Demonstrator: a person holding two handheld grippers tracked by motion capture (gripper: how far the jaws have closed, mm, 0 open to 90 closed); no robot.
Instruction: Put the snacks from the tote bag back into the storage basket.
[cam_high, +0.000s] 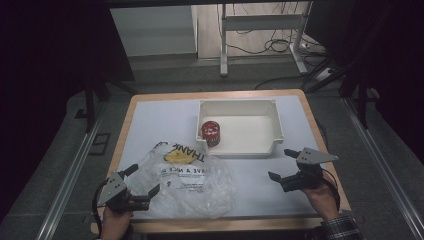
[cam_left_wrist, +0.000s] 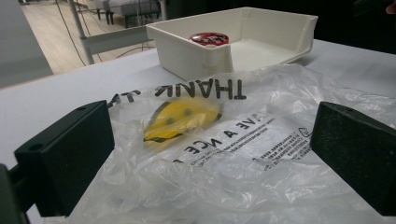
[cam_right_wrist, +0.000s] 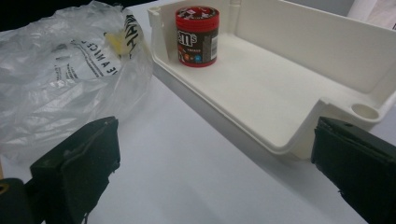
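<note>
Currently lying on the counter (cam_high: 150, 120), whose smooth white top is edged in pale wood: a thin, crinkled, see-through plastic bag (cam_high: 187, 182), printed with black lettering and a yellow smiley face, sitting at the near left. Just beyond it a rigid, off-white rectangular plastic tray (cam_high: 272, 117) is resting, its near wall cut low. Standing upright inside the tray's left end is a small round candy tub (cam_high: 211, 133) with a red lid and dark printed label, close to the left wall.

The left gripper (cam_high: 143, 179) is hovering at the bag's near-left edge, its black blocky fingers (cam_left_wrist: 70, 154) spread wide apart with bag film bulging up between them; whether they are touching the film I cannot tell. The right gripper (cam_high: 283, 164) is hanging over bare counter just right of the bag and near the tray's front right corner, its fingers (cam_right_wrist: 77, 161) likewise apart and holding nothing.

Cables (cam_high: 265, 47) and metal frame legs (cam_high: 223, 45) are showing on the floor beyond the counter.
</note>
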